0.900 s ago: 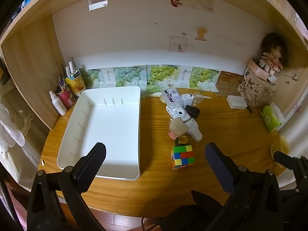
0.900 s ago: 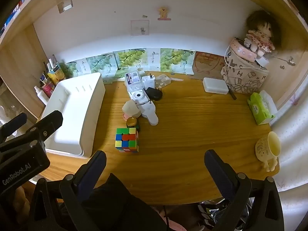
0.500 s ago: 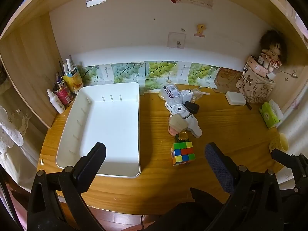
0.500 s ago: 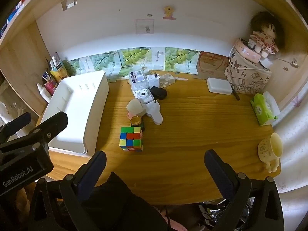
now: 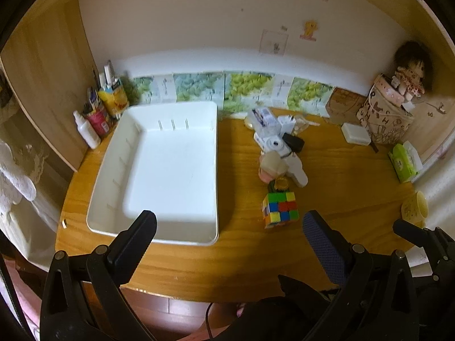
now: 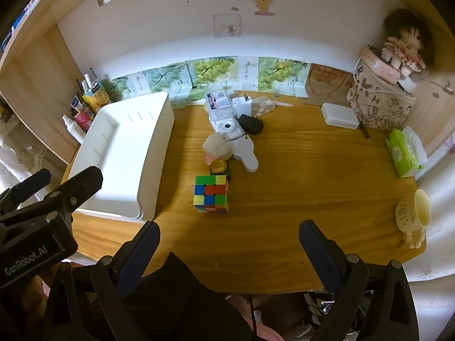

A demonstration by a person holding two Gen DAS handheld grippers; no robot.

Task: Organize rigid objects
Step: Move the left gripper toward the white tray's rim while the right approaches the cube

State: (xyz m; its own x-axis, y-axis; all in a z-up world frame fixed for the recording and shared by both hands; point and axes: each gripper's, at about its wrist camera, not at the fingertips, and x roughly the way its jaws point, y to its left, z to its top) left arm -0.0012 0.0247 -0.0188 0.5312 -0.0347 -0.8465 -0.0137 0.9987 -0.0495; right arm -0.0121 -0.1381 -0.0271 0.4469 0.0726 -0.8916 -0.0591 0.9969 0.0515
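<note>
Nothing sorted yet. At desk's left edge, smooth white plastic tray, bare inside. Mid-desk, untouched: glossy cube nearest the front edge, white camera and boxes behind. Left gripper and right gripper both spread wide, holding nothing.

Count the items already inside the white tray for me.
0. The white tray shows only bare floor; the puzzle cube, instant camera and the rest sit on the desk to its right. Both grippers are empty.
</note>
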